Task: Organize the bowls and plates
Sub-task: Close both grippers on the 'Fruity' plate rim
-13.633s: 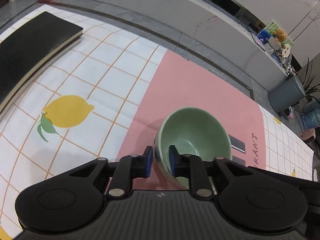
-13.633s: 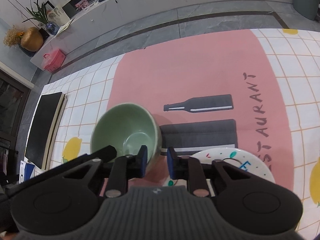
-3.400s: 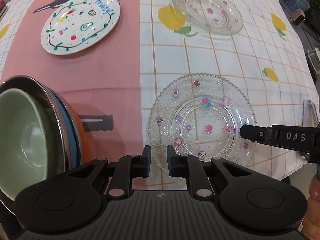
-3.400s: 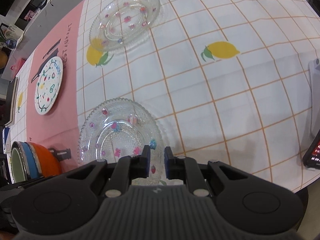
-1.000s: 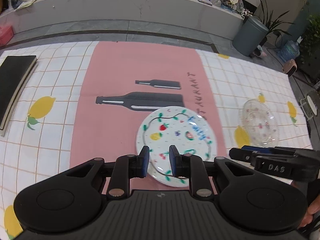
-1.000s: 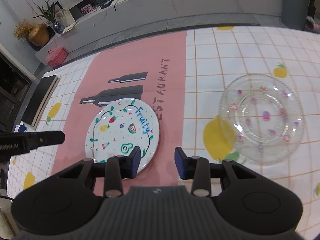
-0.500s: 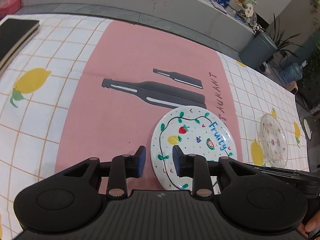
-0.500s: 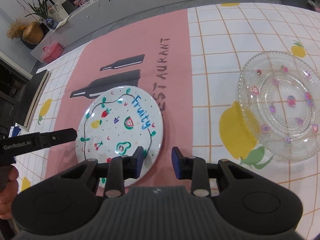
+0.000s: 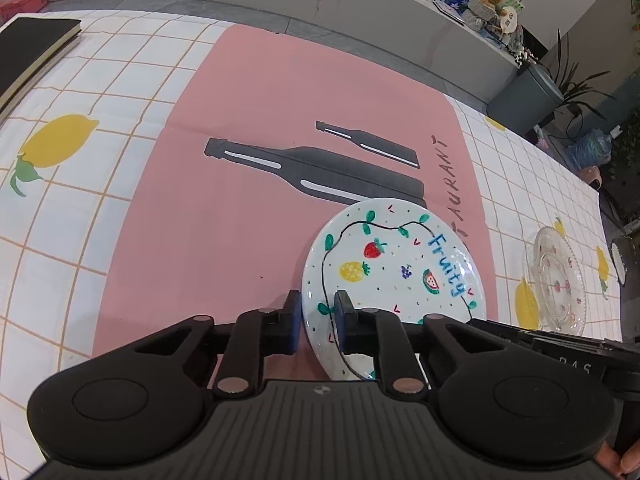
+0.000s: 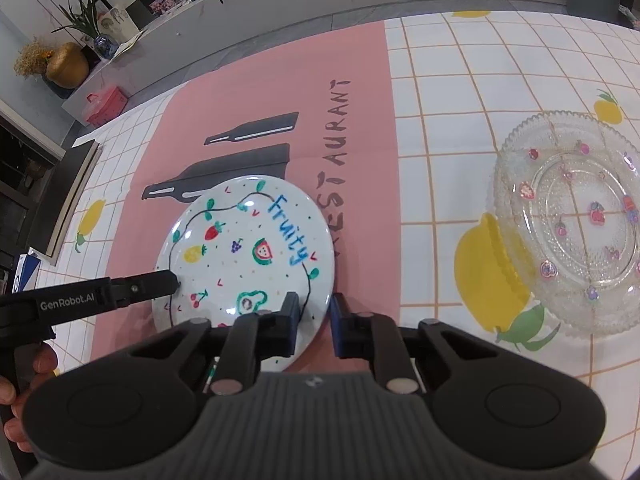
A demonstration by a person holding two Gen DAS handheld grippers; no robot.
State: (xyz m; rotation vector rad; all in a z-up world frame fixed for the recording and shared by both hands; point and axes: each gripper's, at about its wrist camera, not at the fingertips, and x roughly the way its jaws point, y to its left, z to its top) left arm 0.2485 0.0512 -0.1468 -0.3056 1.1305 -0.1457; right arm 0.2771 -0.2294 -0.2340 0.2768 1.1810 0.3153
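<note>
Plate's flat on the pink panel of the tablecloth (image 9: 120,80), the white fruit plate (image 9: 394,264) with "Fruity" lettering running toward its far-right rim. Left gripper (image 9: 316,318) and right gripper (image 10: 314,322) have just been closing, each pinching opposite near edges. Glass plate (image 10: 568,216) sits well apart.
</note>
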